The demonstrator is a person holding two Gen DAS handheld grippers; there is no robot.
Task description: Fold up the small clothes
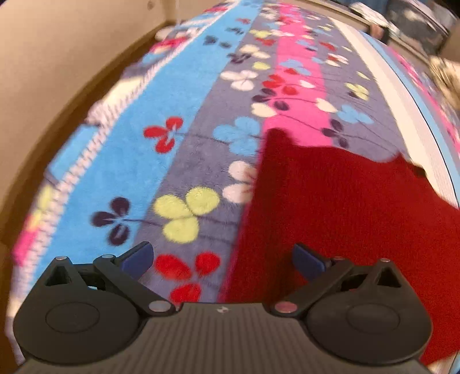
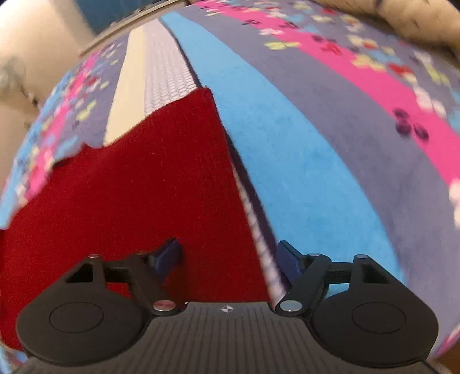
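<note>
A red knit garment (image 1: 345, 207) lies flat on a flowered fleece blanket (image 1: 178, 143). In the left wrist view it fills the lower right, and its left edge runs down between my fingers. My left gripper (image 1: 222, 260) is open and empty, just above that left edge. In the right wrist view the red garment (image 2: 138, 184) fills the lower left, with its right edge between my fingers. My right gripper (image 2: 230, 257) is open and empty over that edge, left finger above the red cloth, right finger above the blanket (image 2: 302, 143).
A beige wall (image 1: 57, 57) and a brown ledge border the blanket on the left in the left wrist view. A white and grey woven band (image 2: 155, 77) crosses the blanket past the garment's far edge. A pale fuzzy object (image 2: 402, 23) lies at the blanket's far right.
</note>
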